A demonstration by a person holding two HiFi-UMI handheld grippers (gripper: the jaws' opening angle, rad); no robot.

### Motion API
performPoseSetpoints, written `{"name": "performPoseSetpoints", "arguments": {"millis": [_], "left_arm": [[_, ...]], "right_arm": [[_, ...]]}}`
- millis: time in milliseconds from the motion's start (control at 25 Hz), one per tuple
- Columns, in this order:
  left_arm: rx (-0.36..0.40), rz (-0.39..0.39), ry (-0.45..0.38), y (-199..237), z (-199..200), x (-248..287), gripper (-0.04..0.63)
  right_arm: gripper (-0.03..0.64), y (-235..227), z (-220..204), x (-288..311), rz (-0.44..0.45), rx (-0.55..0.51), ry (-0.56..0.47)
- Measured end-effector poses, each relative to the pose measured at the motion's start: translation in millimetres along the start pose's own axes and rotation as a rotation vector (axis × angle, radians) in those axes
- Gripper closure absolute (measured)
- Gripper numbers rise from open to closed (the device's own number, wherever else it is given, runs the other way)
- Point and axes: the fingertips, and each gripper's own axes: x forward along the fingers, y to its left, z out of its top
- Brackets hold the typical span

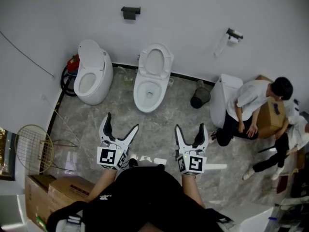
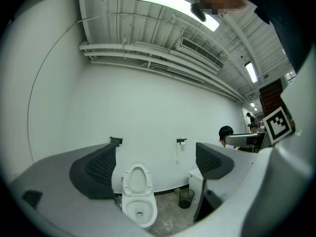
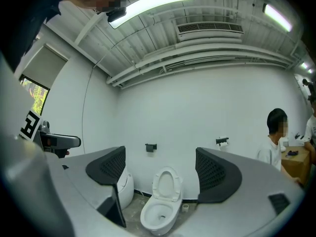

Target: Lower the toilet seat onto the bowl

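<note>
My left tongs (image 1: 120, 122) and right tongs (image 1: 189, 127) gape wide, empty; the raised seat (image 1: 156, 62) stands well ahead, so I'd approach first.

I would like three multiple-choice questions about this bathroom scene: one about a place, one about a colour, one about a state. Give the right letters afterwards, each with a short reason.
1. Where is the waste bin, as the head view shows it?
A. on the floor, to the right of the middle toilet
B. on the floor, to its left
C. hanging on the wall

2. What colour is the wall holder above the middle toilet?
A. white
B. black
C. red

3. In what state is the middle toilet's seat?
A. lowered onto the bowl
B. raised
C. taken off and lying on the floor

Answers:
1 A: the bin stands on the grey floor near the wall, on that toilet's right.
2 B: it shows dark against the white wall.
3 B: both gripper views show the seat standing upright behind the open bowl.
</note>
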Motion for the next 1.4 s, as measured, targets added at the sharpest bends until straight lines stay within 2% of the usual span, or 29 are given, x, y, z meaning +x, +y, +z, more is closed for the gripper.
{"name": "performPoseSetpoints", "arguments": {"millis": [120,240,680,960,1240,1400], "left_arm": [[0.006,-0.010,-0.010,2,0,-2,0.079],[0.014,-0.019,-0.007,4,-3,-5,0.074],[-0.011,-0.037,0.007,34,0,-10,0.074],[0.009,-0.047,0.006,63,6,-14,0.075],[0.006,-0.064,0.027,91,-1,-25,0.075],[0.005,-0.066,0.003,99,-1,-25,0.075]], "right_arm": [[0.183,5,1,0,0.008,-0.003,0.000],[0.181,11,2,1,0.012,-0.014,-0.004],[0.181,44,14,11,0.005,0.000,-0.018],[0.181,65,14,20,-0.023,0.064,-0.029],[0.181,88,14,19,-0.051,0.060,-0.033],[0.181,92,14,23,-0.054,0.060,-0.027]]}}
